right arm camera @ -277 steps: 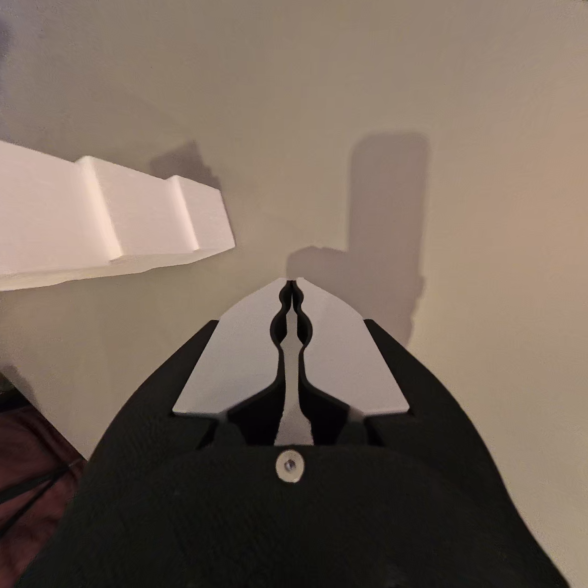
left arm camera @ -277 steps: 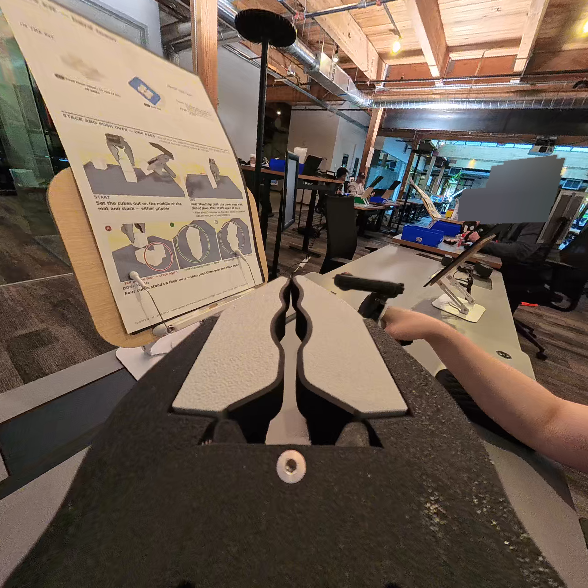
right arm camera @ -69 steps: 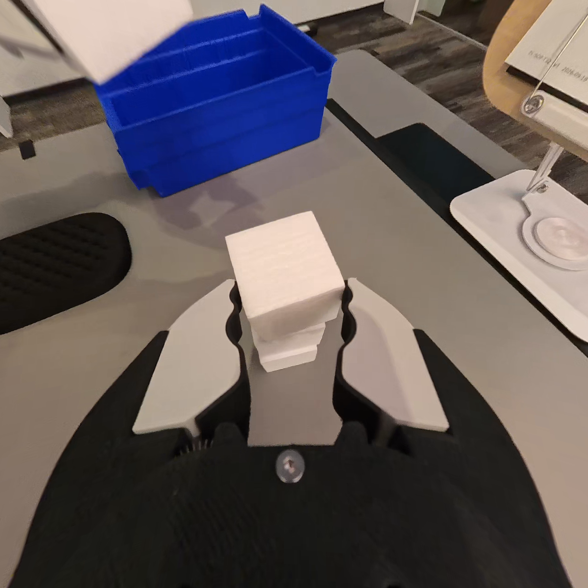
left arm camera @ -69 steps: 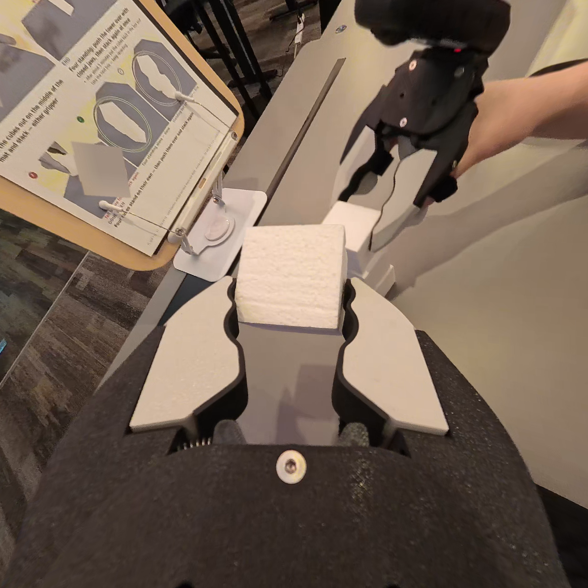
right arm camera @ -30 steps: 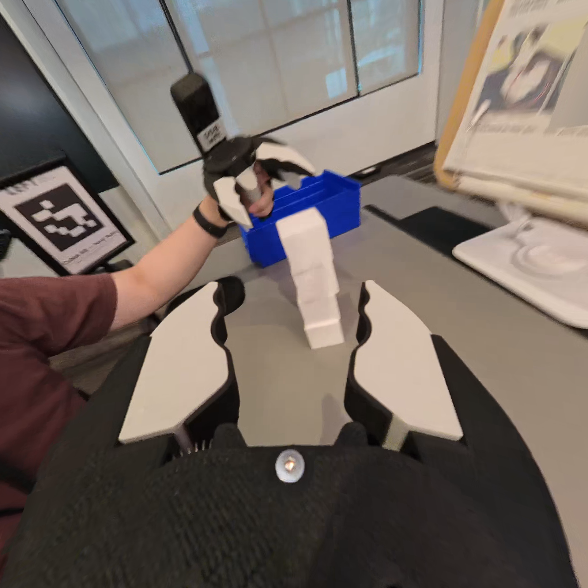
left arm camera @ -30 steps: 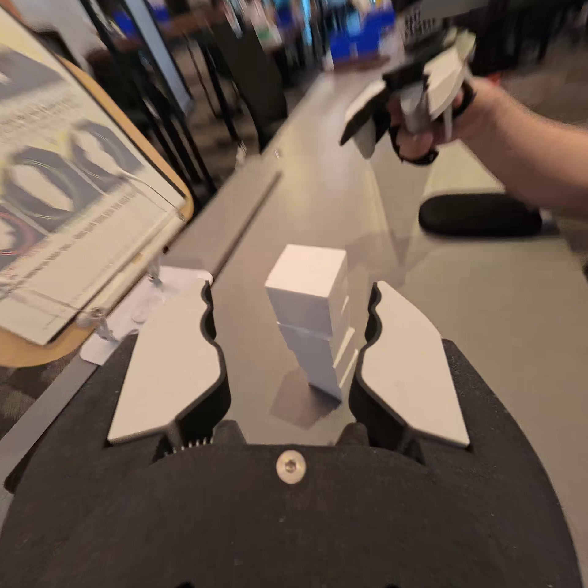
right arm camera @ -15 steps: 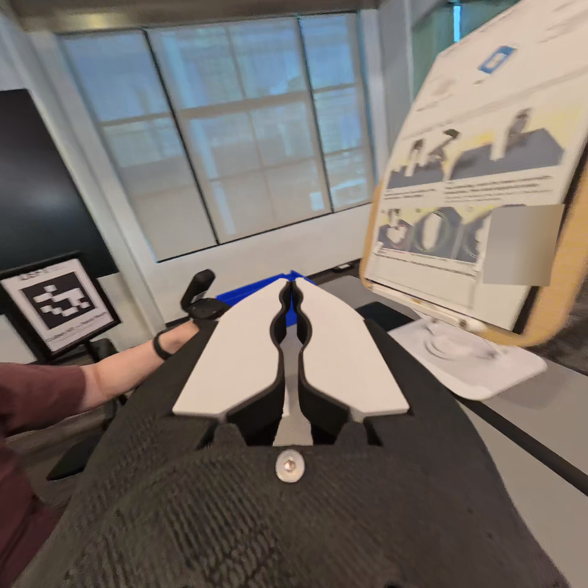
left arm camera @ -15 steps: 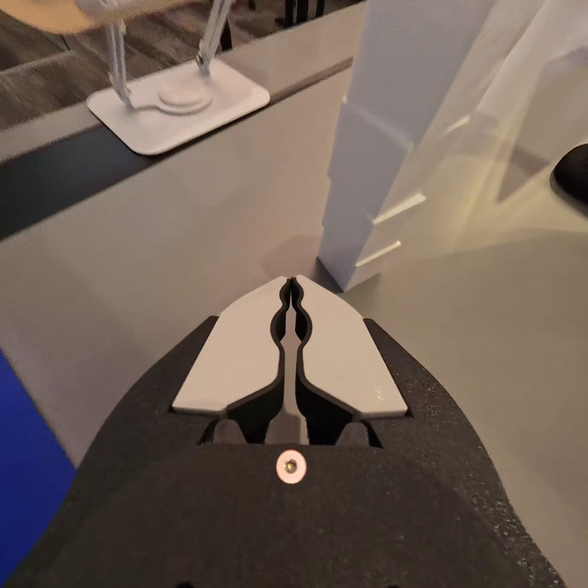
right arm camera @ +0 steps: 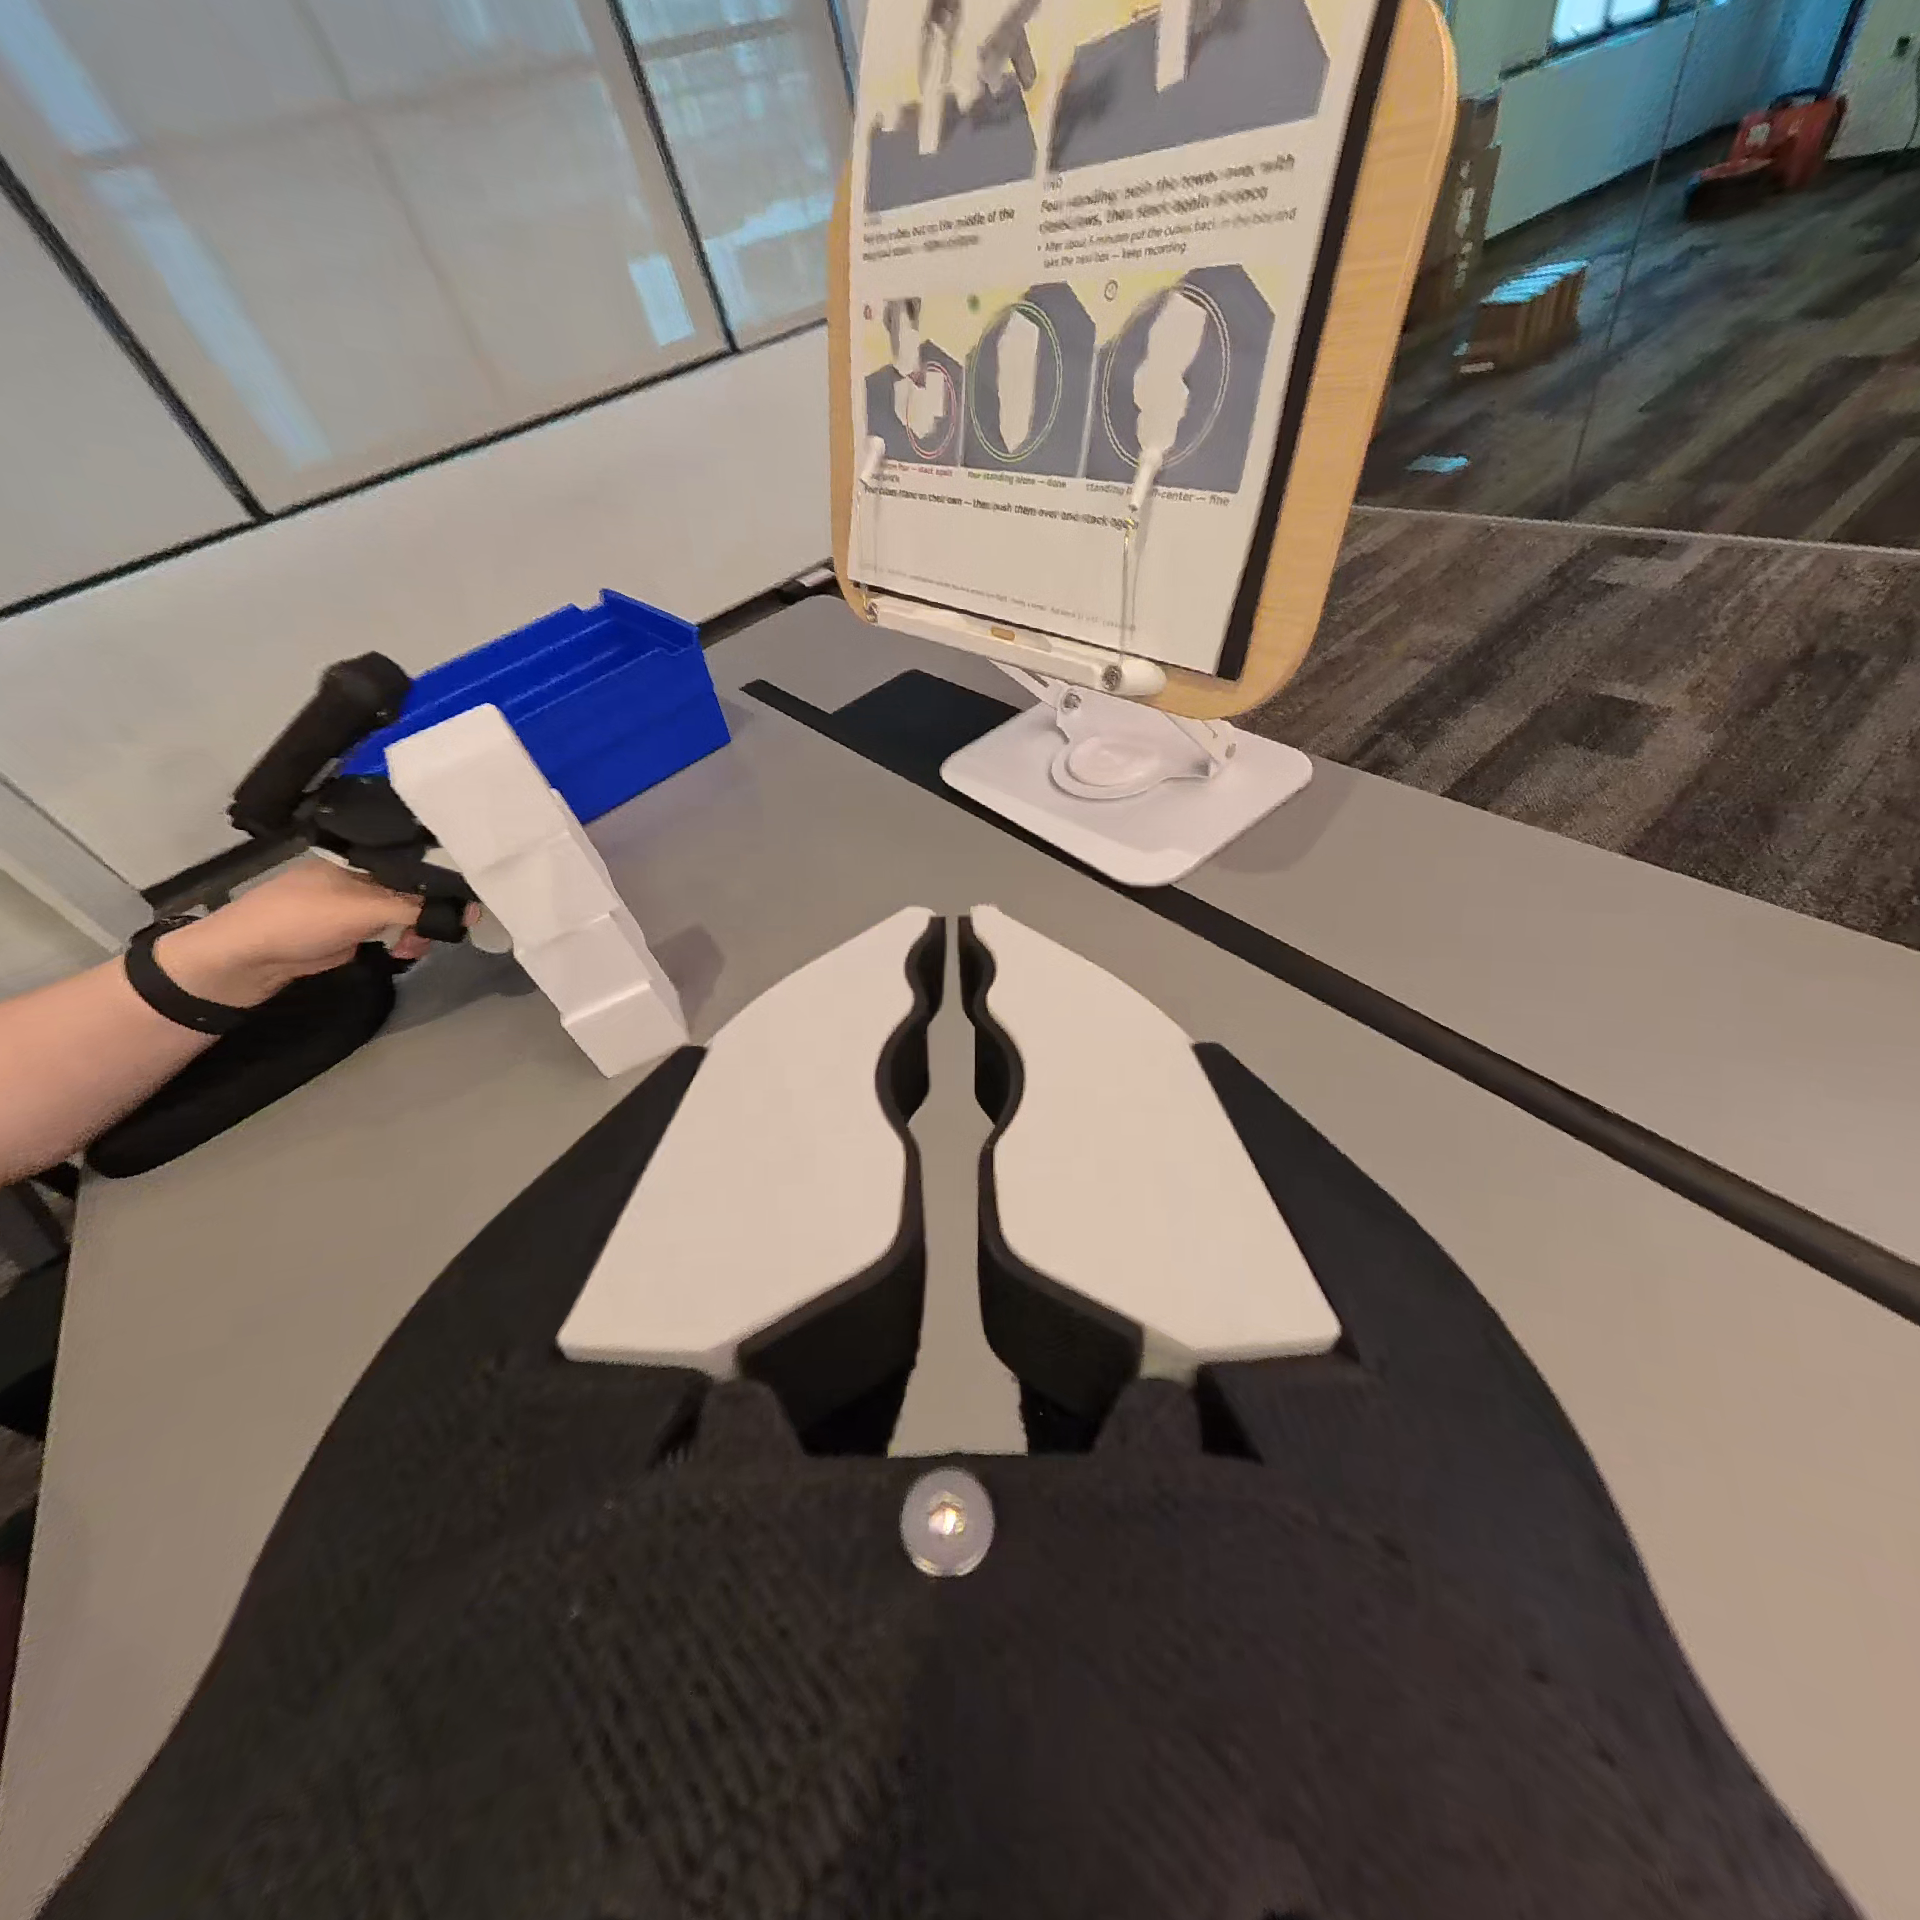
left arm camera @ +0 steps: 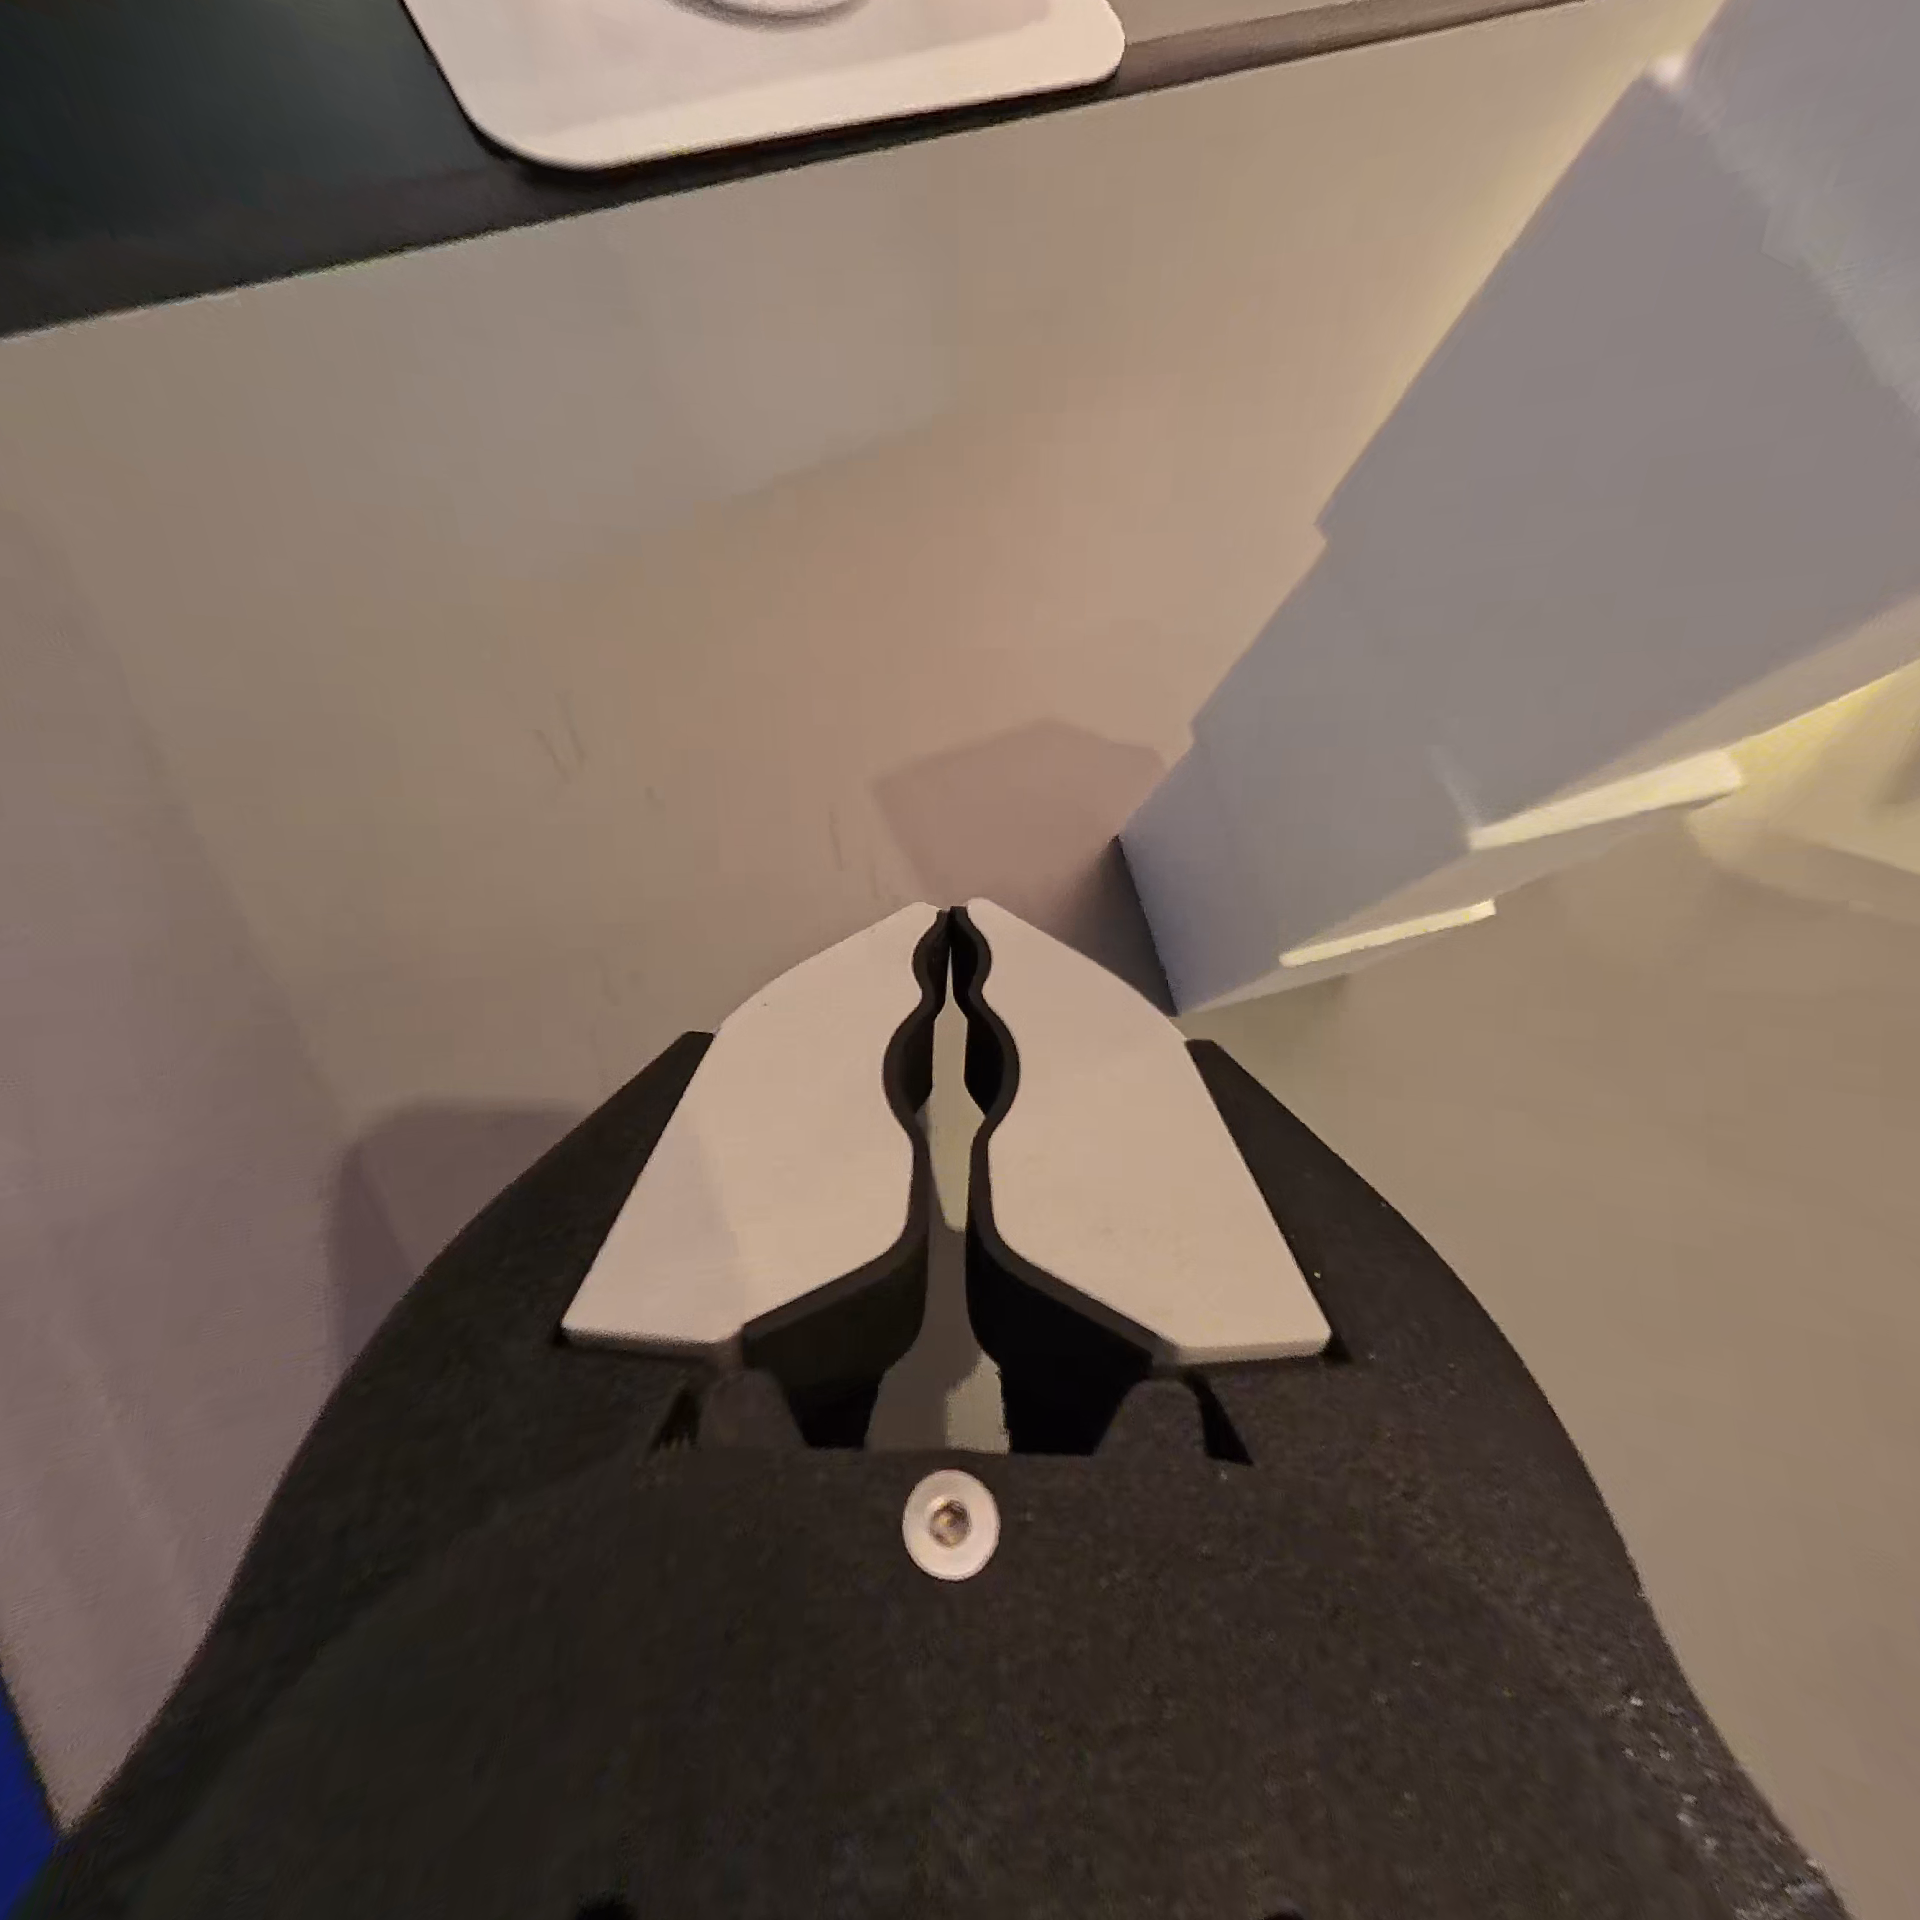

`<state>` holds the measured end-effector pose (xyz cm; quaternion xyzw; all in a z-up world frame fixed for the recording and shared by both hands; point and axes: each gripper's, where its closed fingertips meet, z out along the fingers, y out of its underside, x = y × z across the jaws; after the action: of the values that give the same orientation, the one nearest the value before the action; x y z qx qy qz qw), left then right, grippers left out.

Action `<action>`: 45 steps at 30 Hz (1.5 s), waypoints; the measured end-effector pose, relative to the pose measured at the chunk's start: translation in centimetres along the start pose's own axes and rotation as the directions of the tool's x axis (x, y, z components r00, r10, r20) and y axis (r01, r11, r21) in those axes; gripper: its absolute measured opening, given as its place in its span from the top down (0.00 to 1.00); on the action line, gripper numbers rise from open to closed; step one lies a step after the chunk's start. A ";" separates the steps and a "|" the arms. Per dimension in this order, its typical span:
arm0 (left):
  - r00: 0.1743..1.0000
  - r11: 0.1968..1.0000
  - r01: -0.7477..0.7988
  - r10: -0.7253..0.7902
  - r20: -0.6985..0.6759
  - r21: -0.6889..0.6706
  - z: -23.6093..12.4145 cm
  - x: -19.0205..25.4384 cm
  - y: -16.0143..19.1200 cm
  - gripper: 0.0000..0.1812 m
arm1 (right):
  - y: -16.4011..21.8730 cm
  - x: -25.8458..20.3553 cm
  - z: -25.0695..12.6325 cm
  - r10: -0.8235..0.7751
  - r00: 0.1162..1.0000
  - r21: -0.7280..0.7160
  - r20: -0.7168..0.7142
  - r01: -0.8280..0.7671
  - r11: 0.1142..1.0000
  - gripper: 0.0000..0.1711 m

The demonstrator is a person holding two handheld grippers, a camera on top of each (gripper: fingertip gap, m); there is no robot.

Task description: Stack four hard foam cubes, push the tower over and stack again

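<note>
A tower of several white foam cubes (right arm camera: 530, 883) stands tilted on the grey table (right arm camera: 1351, 1039), its top leaning left in the right wrist view. It fills the right side of the left wrist view (left arm camera: 1558, 623), leaning away to the upper right. My left gripper (left arm camera: 951, 909) is shut and empty, low over the table, its tips just left of the tower's bottom corner. It also shows in the right wrist view (right arm camera: 473, 930), held in a hand against the tower's far side, its tips partly hidden. My right gripper (right arm camera: 951, 920) is shut and empty, to the right of the tower and apart from it.
A blue bin (right arm camera: 582, 707) stands behind the tower. A wooden stand with an instruction sheet (right arm camera: 1091, 312) sits on a white base (right arm camera: 1132, 790) at the table's far edge; the base also shows in the left wrist view (left arm camera: 769, 62). A black pad (right arm camera: 239, 1049) lies under the hand. Tip to tip, the grippers are about 45 centimeters apart.
The left gripper has moved in lower and closer to the tower's base, and the tower leans more. The right gripper has swung down towards the table. Both stayed shut.
</note>
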<state>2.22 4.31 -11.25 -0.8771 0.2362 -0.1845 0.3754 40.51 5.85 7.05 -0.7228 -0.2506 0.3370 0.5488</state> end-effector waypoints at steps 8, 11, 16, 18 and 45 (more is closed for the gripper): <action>0.988 0.990 -0.142 0.141 0.065 0.014 0.4 3.0 -3.4 1.00 | 0.2 -0.6 0.4 -0.019 0.999 -0.021 0.046 0.020 1.000 0.97; 0.970 0.973 -0.227 0.224 0.094 0.027 0.6 5.0 -5.4 1.00 | 0.4 -0.6 0.2 -0.028 0.999 -0.030 0.041 0.029 0.999 0.97; 0.946 0.946 -0.318 0.313 0.082 0.063 1.6 8.7 -8.3 1.00 | 0.7 -0.1 0.2 -0.006 0.999 -0.021 0.045 0.007 1.000 0.95; 0.945 0.943 -0.324 0.321 0.057 0.071 2.1 9.8 -8.9 1.00 | 1.2 0.4 0.1 0.002 1.000 -0.034 0.031 -0.001 0.999 0.95; 0.675 0.838 -0.442 0.545 -0.497 0.320 2.3 12.5 -3.9 0.54 | 4.3 7.0 -4.6 0.156 0.975 0.013 -0.161 -0.156 0.988 0.82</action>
<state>14.69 1.09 -8.04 -0.6474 0.5489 -0.3489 0.3974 48.52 6.93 2.21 -0.7650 -0.1478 0.3195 0.5393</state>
